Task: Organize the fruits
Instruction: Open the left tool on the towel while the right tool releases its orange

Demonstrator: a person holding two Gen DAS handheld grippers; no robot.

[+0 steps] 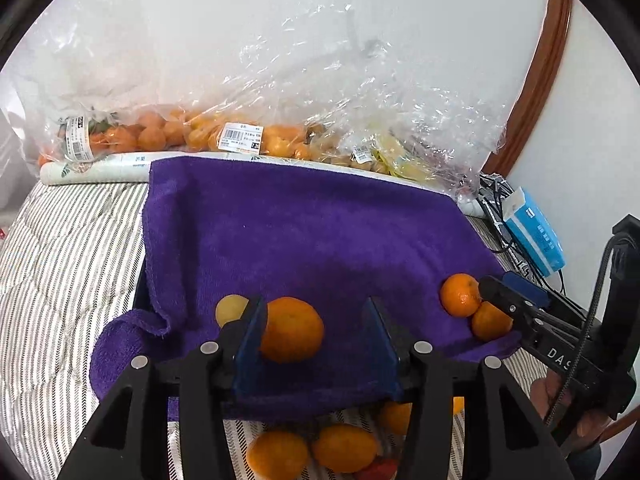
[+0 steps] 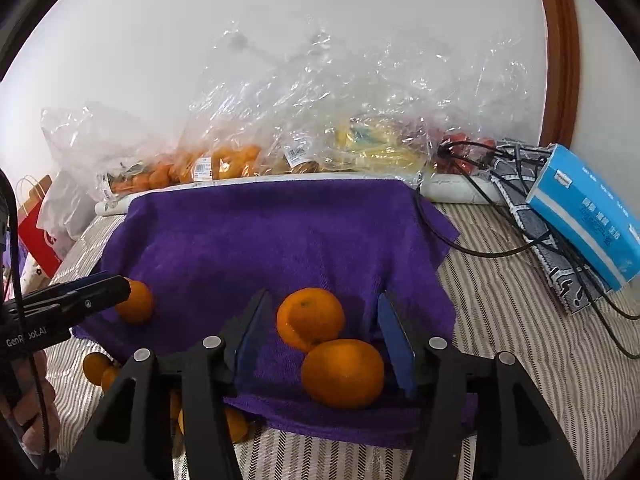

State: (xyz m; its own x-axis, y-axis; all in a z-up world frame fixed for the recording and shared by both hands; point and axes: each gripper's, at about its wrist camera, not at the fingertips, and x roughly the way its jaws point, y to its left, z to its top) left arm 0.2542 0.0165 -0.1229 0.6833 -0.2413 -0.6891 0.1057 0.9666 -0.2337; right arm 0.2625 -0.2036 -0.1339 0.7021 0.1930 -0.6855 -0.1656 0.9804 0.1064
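Observation:
A purple towel [image 1: 304, 232] lies over a raised surface. In the left wrist view my left gripper [image 1: 316, 324] is open, with an orange [image 1: 294, 328] between its fingers, close to the left one. A small yellow fruit [image 1: 230, 309] lies just left of it. In the right wrist view my right gripper [image 2: 326, 332] is open around two oranges on the towel [image 2: 280, 240], one farther [image 2: 310, 316] and one nearer [image 2: 342, 372]. The right gripper also shows at the right of the left wrist view [image 1: 504, 300], beside those two oranges [image 1: 460, 294].
Clear plastic bags of oranges [image 1: 160, 132] and yellow fruit [image 2: 372, 144] line the wall behind the towel. Several loose oranges [image 1: 344, 446] lie on the striped bedding below the towel's front edge. A blue tissue box [image 2: 588, 208] and black cables [image 2: 500, 248] lie to the right.

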